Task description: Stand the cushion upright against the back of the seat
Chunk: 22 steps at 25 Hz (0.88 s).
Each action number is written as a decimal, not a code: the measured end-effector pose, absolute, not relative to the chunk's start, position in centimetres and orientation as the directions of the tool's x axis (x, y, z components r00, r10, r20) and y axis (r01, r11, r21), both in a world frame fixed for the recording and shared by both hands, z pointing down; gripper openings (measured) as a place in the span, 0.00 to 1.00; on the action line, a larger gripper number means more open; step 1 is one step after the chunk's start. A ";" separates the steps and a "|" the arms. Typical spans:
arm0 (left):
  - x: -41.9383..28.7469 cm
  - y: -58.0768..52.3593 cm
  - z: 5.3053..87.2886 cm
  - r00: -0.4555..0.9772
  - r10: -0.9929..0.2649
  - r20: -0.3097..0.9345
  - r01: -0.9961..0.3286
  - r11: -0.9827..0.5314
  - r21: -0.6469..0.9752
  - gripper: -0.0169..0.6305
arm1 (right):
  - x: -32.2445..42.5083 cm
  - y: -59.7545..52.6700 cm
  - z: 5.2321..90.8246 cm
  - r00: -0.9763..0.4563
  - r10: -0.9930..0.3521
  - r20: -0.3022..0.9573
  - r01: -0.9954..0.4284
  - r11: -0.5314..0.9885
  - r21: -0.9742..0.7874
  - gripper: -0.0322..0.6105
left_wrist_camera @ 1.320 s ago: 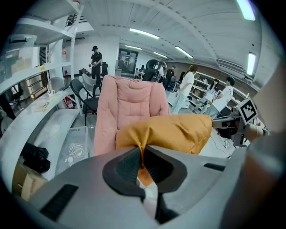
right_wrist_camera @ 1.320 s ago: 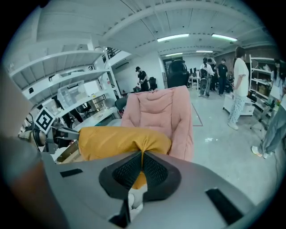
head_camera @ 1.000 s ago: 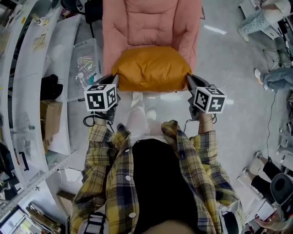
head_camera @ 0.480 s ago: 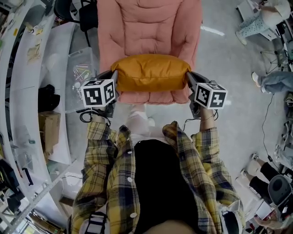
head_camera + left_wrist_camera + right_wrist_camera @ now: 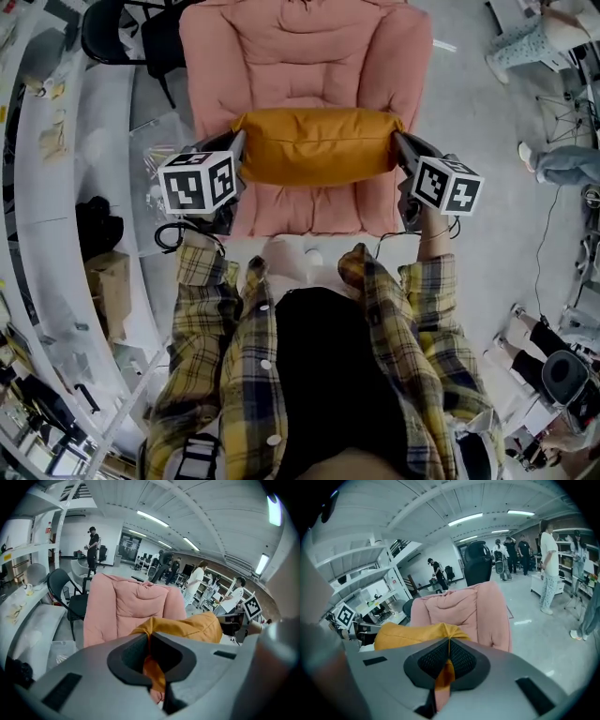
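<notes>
Open workshop, pale floor point(image 5: 487, 122), white bench point(image 5: 56, 187) on my left; pink seat point(image 5: 305, 56) ahead. Orange cushion point(image 5: 317, 145): held lengthwise over the seat pad, in front of the backrest; my left gripper point(image 5: 240, 142) and right gripper point(image 5: 398, 142), one at each end, jaws pinched tight on its corner fabric.

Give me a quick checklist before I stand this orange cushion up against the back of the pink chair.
1. Left gripper shut on a corner of the orange leather-like cushion: ok.
2. Right gripper shut on the opposite corner: ok.
3. Cushion level between the two grippers: ok.
4. Cushion over the pink padded chair: ok.
5. Cushion set upright against the chair's back: not ok, it hangs from both grippers.
6. People in the background apart from the chair: ok.
</notes>
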<state>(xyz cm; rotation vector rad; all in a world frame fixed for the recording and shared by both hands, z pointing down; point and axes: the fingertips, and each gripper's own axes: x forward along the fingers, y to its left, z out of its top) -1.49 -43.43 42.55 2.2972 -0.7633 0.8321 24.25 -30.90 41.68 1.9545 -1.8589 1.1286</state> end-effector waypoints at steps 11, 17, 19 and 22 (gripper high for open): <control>3.3 -51.9 44.9 0.593 -0.220 0.775 -0.640 -0.713 0.287 0.06 | 29.4 -39.8 43.9 -0.121 -0.718 0.686 -0.891 -0.225 -0.393 0.08; 5.0 -56.1 45.9 0.545 -0.202 0.814 -0.642 -0.724 0.251 0.06 | 31.3 -44.3 44.8 -0.114 -0.694 0.711 -0.902 -0.228 -0.367 0.08; 5.5 -57.6 46.4 0.533 -0.198 0.823 -0.644 -0.726 0.242 0.06 | 31.8 -45.8 45.3 -0.116 -0.697 0.708 -0.899 -0.229 -0.373 0.08; 6.1 -59.3 47.2 0.528 -0.194 0.827 -0.645 -0.725 0.241 0.07 | 32.5 -47.5 45.9 -0.114 -0.713 0.692 -0.893 -0.232 -0.386 0.08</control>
